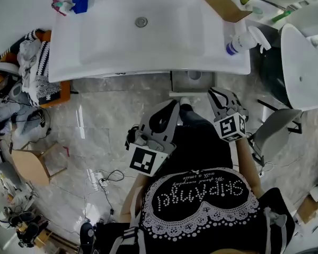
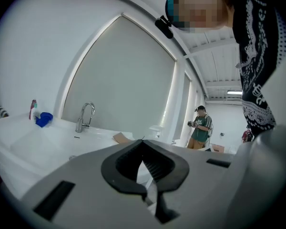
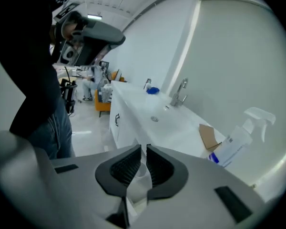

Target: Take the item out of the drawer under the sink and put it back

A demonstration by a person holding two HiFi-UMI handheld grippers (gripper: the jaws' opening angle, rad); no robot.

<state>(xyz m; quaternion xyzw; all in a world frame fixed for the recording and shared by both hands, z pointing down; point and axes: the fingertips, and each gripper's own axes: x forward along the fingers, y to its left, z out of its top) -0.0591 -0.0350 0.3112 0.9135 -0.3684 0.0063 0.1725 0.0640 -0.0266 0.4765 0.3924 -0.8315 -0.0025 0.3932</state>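
My right gripper (image 3: 143,148) is clenched on nothing. Its ribbed pads stand almost together, with only a thin slit between them and no object in that slit. It tilts down toward the front of the cabinet. My left gripper (image 2: 143,141) is closed and empty too, its tips meeting, and it points roughly level across the sink (image 2: 43,144) toward the tap (image 2: 85,116).

In the head view both grippers hang close in front of my body, the right one nearer the drawer (image 1: 188,94) under the sink. The drawer stands pulled out. A small round white item (image 1: 195,74) lies inside it — I take this for the task's thing, though I can't make out what it is. A white cup-like shape shows through the gap below the right pads, beyond the jaws and not gripped; it is probably the same item.

As I read it, the drawer is open and the item sits in it, touched by neither claw. So either the lift-out has not begun or the item is already back — these pictures don't settle which. If it has not begun, the right claw must first open.
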